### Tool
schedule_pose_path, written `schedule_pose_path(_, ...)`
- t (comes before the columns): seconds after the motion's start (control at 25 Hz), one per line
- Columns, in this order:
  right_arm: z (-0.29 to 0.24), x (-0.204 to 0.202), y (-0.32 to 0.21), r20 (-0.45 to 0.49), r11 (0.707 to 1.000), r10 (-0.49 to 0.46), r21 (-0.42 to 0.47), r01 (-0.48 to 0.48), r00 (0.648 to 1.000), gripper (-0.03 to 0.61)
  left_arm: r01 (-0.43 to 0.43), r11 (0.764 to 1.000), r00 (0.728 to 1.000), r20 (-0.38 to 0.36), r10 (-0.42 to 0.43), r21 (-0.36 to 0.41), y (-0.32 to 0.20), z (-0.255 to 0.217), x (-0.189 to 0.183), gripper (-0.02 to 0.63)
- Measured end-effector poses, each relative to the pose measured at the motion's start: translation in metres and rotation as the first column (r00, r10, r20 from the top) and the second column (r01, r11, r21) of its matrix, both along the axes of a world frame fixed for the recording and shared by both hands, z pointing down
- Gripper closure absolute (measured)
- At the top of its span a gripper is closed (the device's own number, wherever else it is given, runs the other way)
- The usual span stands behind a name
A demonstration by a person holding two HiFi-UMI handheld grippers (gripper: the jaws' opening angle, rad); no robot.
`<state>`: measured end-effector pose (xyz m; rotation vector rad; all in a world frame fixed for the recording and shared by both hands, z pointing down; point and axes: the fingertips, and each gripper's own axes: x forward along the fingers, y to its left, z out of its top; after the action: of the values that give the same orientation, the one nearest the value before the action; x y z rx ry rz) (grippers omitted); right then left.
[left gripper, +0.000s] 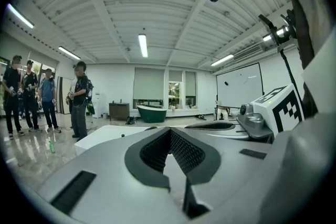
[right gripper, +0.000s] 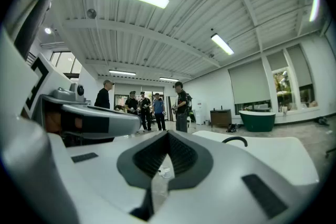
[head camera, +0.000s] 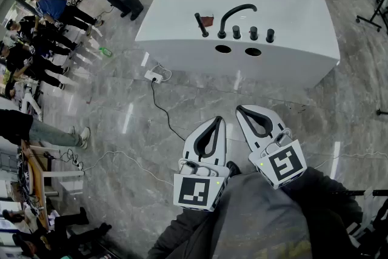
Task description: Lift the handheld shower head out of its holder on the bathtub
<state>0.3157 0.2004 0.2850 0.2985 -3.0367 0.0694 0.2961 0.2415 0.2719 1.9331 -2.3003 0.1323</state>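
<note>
Floor: glossy grey marble, reflective. Bathtub at 12 o'clock: smooth glossy white. Faucet and shower head: matt black, metal-looking. Left gripper, right gripper: matt white plastic; pads black, ribbed, rubbery.

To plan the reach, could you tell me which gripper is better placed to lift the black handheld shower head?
Probably left. The black handheld shower head stands left of the curved black spout, almost straight ahead of the left gripper; the right gripper sits further right. Both are shut and far off.

Head view steeply down, bathtub well ahead, both gripper views level, sharing that bathtub
</note>
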Motion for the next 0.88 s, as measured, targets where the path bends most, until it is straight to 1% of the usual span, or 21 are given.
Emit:
schedule_pose_path(0.36, 0.004, 0.011, -0.008, 0.025, 1.000, -0.023, -0.008, 0.024, 0.999, 0.574, 0.017, 1.000, 1.000, 0.012, -0.017, -0.003, -0.009, -0.001, 0.008, 0.612)
schedule_pose_path(0.56, 0.007, 0.016, -0.017, 0.047, 0.998, -0.050, -0.039, 0.052, 0.998, 0.574, 0.025, 0.999, 0.999, 0.021, -0.024, -0.021, -0.019, 0.002, 0.015, 0.612)
schedule_pose_path(0.72, 0.011, 0.018, -0.025, 0.042, 0.998, -0.055, -0.031, 0.056, 0.998, 0.574, 0.035, 0.998, 0.999, 0.023, -0.034, -0.048, -0.027, 0.006, 0.021, 0.612)
schedule_pose_path(0.88, 0.015, 0.029, -0.040, 0.047, 0.997, -0.046, -0.057, 0.048, 0.998, 0.574, 0.041, 0.996, 0.999, 0.020, -0.040, -0.084, -0.035, 0.013, 0.037, 0.612)
